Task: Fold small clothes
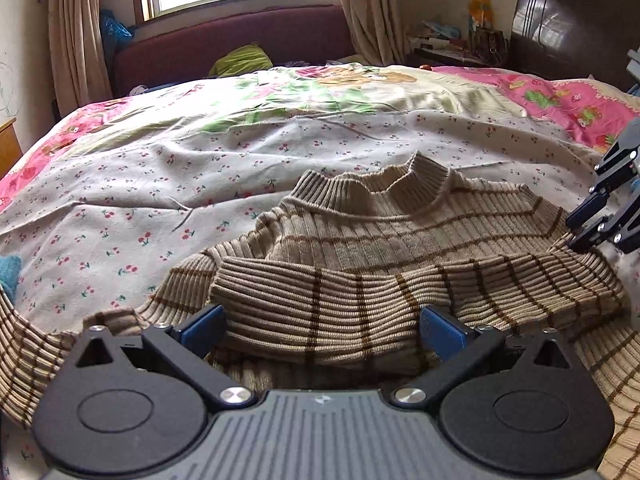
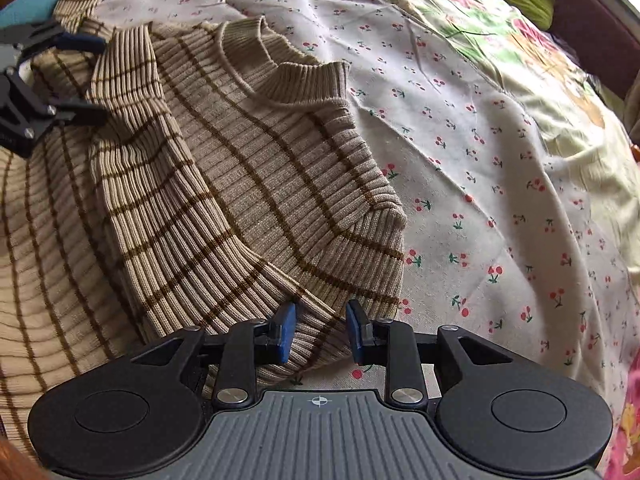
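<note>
A small beige ribbed sweater (image 1: 360,236) with thin brown stripes lies on the bed, collar pointing away. One sleeve (image 1: 360,292) is folded across its chest. My left gripper (image 1: 322,326) is open, its blue pads either side of that sleeve's cuff end. In the right wrist view the sweater (image 2: 248,168) lies ahead with the sleeve (image 2: 152,200) across it. My right gripper (image 2: 320,332) is open, jaws a little apart around the sweater's shoulder fold. The right gripper shows at the left view's right edge (image 1: 600,216); the left gripper shows at the right view's left edge (image 2: 60,80).
The bed has a white cherry-print sheet (image 1: 160,184) with a pink and green quilt (image 1: 560,96) behind. A blue cloth (image 1: 10,276) lies at the left. A dark headboard (image 1: 576,24), a cluttered side table (image 1: 452,44) and a maroon sofa (image 1: 240,36) stand beyond.
</note>
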Motion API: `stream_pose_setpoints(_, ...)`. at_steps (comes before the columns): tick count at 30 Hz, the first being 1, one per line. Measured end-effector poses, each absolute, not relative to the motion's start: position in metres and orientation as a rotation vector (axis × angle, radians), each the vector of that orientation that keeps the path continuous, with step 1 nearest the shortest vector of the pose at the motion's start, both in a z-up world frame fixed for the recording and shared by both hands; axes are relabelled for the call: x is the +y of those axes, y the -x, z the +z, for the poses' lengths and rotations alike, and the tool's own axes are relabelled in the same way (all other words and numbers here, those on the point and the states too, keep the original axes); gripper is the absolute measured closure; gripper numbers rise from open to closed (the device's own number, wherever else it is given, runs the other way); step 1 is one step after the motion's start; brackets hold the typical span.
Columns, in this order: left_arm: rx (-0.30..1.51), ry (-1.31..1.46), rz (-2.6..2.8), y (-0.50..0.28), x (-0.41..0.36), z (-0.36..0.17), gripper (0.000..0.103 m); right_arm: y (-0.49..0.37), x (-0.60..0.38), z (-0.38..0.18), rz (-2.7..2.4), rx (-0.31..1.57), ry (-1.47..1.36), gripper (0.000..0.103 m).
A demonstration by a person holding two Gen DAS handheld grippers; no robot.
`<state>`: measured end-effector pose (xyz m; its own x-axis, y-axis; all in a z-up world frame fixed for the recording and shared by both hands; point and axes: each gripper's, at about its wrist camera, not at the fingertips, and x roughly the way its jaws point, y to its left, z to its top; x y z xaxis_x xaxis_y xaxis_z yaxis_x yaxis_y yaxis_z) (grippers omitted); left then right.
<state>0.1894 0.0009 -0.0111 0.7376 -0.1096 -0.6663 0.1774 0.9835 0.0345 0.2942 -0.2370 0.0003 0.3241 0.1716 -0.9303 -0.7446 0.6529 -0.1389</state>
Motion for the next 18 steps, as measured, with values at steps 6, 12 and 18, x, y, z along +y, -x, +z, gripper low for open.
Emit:
stream_pose_setpoints(6,0.728,-0.066,-0.156,-0.191,0.006,-0.014,0.000,-0.298,-0.226,-0.013,0.702,1.090,0.716,0.075)
stream_pose_setpoints(12,0.735,-0.082,-0.155,-0.193,0.004,-0.022,0.000,-0.289,-0.227,-0.016,0.571,1.077,0.610,0.087)
stream_pose_setpoints(18,0.716,-0.062,-0.141,-0.190,0.008,-0.018,0.000,-0.285,-0.233,0.007,0.400,0.959,0.499,0.101)
